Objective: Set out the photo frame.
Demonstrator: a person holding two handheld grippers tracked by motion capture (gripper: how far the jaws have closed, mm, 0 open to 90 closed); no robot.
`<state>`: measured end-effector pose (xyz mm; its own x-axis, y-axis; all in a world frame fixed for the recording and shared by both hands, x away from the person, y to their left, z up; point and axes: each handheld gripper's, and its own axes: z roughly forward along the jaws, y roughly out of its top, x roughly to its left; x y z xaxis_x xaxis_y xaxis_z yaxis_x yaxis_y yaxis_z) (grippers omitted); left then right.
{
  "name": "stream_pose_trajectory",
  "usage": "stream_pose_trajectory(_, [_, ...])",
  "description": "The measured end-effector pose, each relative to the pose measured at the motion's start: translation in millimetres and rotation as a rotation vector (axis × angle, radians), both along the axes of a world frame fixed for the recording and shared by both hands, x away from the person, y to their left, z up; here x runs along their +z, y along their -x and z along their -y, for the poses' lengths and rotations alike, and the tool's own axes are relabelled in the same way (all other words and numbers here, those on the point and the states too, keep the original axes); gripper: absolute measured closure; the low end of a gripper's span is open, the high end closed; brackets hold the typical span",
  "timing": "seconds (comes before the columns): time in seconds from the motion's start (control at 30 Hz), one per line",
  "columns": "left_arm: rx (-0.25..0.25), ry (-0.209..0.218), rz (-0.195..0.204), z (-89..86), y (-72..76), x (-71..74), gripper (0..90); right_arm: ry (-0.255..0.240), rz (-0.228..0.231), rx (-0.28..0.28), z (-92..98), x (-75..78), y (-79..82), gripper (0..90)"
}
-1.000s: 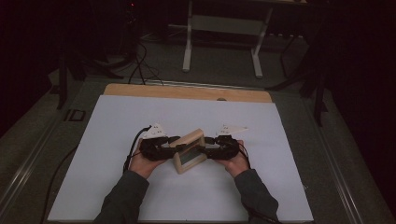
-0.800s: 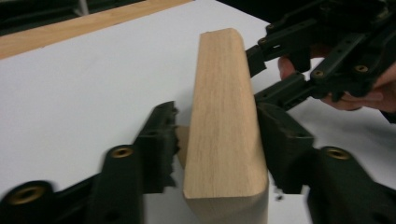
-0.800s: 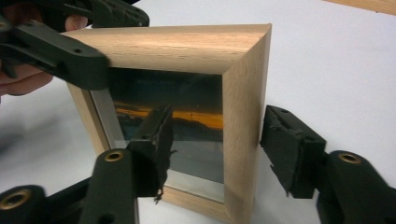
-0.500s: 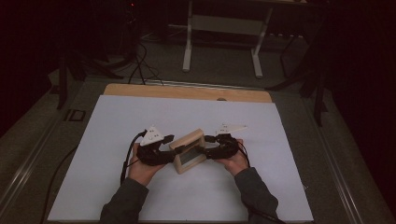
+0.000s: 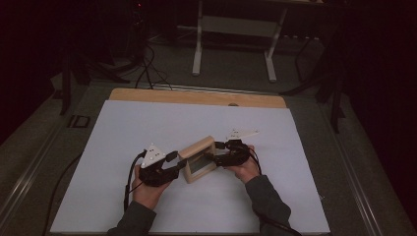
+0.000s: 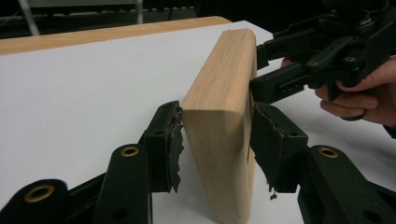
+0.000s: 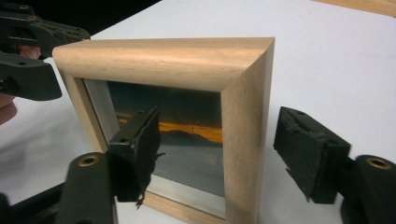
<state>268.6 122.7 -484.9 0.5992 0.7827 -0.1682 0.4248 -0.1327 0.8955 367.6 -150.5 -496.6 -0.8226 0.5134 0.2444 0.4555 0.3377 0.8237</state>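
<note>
A light wooden picture frame (image 5: pixel 199 160) stands upright on the white table top, its glass showing a sunset photo (image 7: pixel 187 130). My left gripper (image 5: pixel 179 164) straddles the frame's left side (image 6: pixel 219 116). Its jaws have just been closing, and the pads (image 6: pixel 168 135) stand right beside the wood on both faces without clearly pressing. My right gripper (image 5: pixel 216 155) straddles the frame's right side member (image 7: pixel 243 140). Its jaws have just been opening: one pad (image 7: pixel 140 149) is in front of the glass and the other stands well off the back.
The white sheet (image 5: pixel 196 118) covers the table, with a wooden strip (image 5: pixel 196 97) along its far edge. Beyond that, a metal stand (image 5: pixel 231 44) and cables lie on the dark floor. Both forearms come in from the near edge.
My left hand has slid left and toward the near edge, now meeting the frame at its left end. The right hand and the frame have stayed put.
</note>
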Motion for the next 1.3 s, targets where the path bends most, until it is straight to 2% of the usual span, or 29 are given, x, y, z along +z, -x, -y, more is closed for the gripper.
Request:
stream_pose_trajectory(0.2, [0.012, -0.036, -0.010, 2.3, 1.5, -1.5, 56.4, 0.002, -0.015, 0.016, -5.8, -1.3, -4.3, 25.6])
stream_pose_trajectory(0.43, [0.006, -0.027, -0.028, 0.7, -1.6, -0.9, 57.0, -0.014, -0.031, 0.042, -8.7, -1.3, -8.0, 26.4])
stream_pose_trajectory(0.63, [0.016, -0.021, -0.043, -1.9, -6.3, -0.2, 58.1, -0.020, -0.034, 0.030, -4.0, -1.7, -7.3, 31.5])
stream_pose_trajectory(0.7, [0.039, -0.035, -0.045, -3.8, -7.7, 0.1, 69.3, -0.014, -0.040, 0.038, -2.3, -1.5, -6.3, 34.9])
stream_pose_trajectory(0.73, [0.033, -0.023, -0.054, -5.6, -9.5, -0.5, 70.9, -0.015, -0.040, 0.041, -1.8, -1.4, -5.6, 35.7])
stream_pose_trajectory(0.87, [0.031, -0.032, -0.055, -6.1, -12.0, 0.0, 71.5, -0.013, -0.038, 0.041, 1.3, -1.7, -3.0, 40.4])
stream_pose_trajectory(1.3, [0.013, -0.024, -0.079, -5.9, -19.5, -3.6, 74.0, -0.028, -0.041, 0.008, 10.2, -3.3, 0.5, 50.0])
